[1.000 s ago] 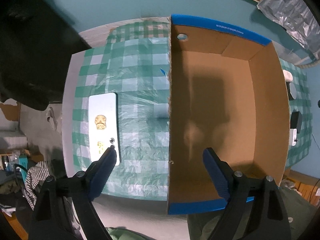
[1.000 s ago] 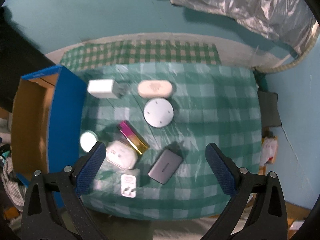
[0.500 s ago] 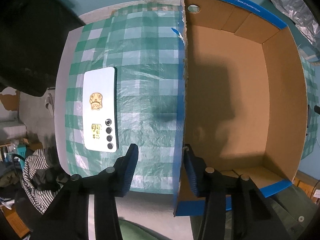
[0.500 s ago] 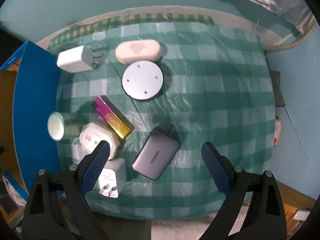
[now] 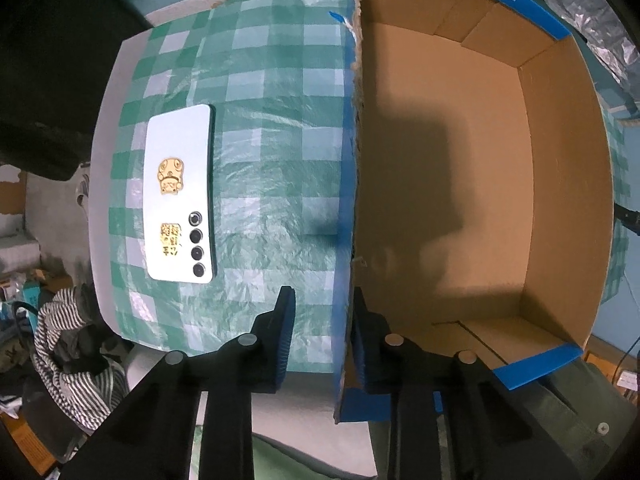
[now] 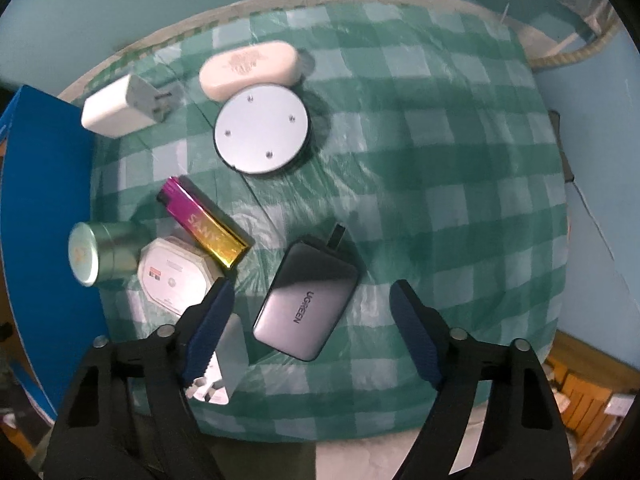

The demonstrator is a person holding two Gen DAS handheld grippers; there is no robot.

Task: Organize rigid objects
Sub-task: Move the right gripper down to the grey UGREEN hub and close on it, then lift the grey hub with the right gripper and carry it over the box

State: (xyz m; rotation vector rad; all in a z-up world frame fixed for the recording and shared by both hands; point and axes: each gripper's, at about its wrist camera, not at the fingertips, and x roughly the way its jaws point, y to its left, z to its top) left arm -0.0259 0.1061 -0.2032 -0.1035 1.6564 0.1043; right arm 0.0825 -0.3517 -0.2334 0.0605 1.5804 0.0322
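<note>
My left gripper (image 5: 320, 312) is shut on the near left wall of the open blue cardboard box (image 5: 560, 184), one finger on each side. The box inside is bare. A white phone (image 5: 180, 196) lies face down on the checked cloth to its left. My right gripper (image 6: 310, 304) is open above a grey UGREEN power bank (image 6: 308, 296). Around it lie a pink-gold lighter (image 6: 204, 220), a white octagonal case (image 6: 176, 276), a green tin (image 6: 100, 252), a round grey disc (image 6: 262, 132), a white oval case (image 6: 248, 66), a white charger (image 6: 120, 108) and a white plug (image 6: 224, 364).
The table (image 6: 460, 184) carries a green checked cloth and ends at a near edge below both grippers. The box's blue outer wall (image 6: 44, 208) stands left of the small objects. Striped clothing (image 5: 68, 344) lies off the table at lower left.
My left gripper has closed from wide open onto the box's left wall. My right gripper has come lower and nearer the power bank, staying open.
</note>
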